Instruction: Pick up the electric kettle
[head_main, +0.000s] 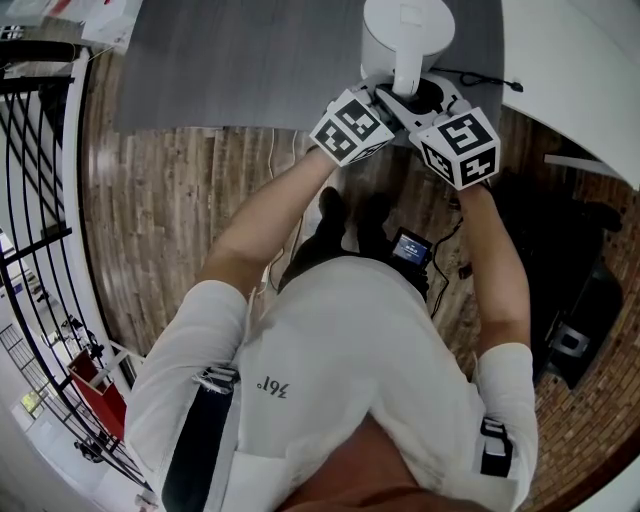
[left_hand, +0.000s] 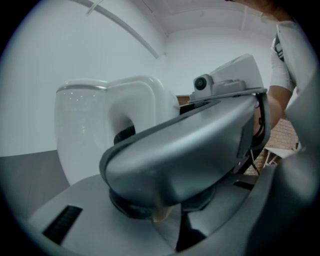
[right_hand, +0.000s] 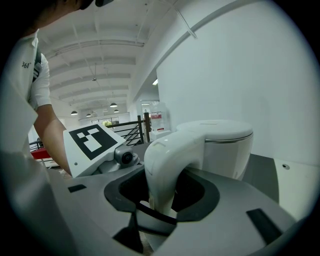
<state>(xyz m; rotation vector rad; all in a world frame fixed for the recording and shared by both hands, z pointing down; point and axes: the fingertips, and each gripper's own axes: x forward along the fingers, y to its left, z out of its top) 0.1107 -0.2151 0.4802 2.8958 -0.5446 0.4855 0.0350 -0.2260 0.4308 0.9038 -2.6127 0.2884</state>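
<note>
The white kettle (right_hand: 220, 145) is just ahead of the right gripper (right_hand: 160, 212), whose fingers (right_hand: 250, 200), spread wide, clasp its handle (right_hand: 165, 165) between them. The left gripper (left_hand: 167, 222) has fingers (left_hand: 75, 205) half apart, with the right gripper lying across between them; whether they press on it is unclear.

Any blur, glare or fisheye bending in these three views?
Head view: evenly lit, sharp, black railings bowed by fisheye. Left gripper view: the right gripper looms close and soft, covering part of the white electric kettle. Right gripper view: no glare; kettle handle crisp, dark vignette.
</note>
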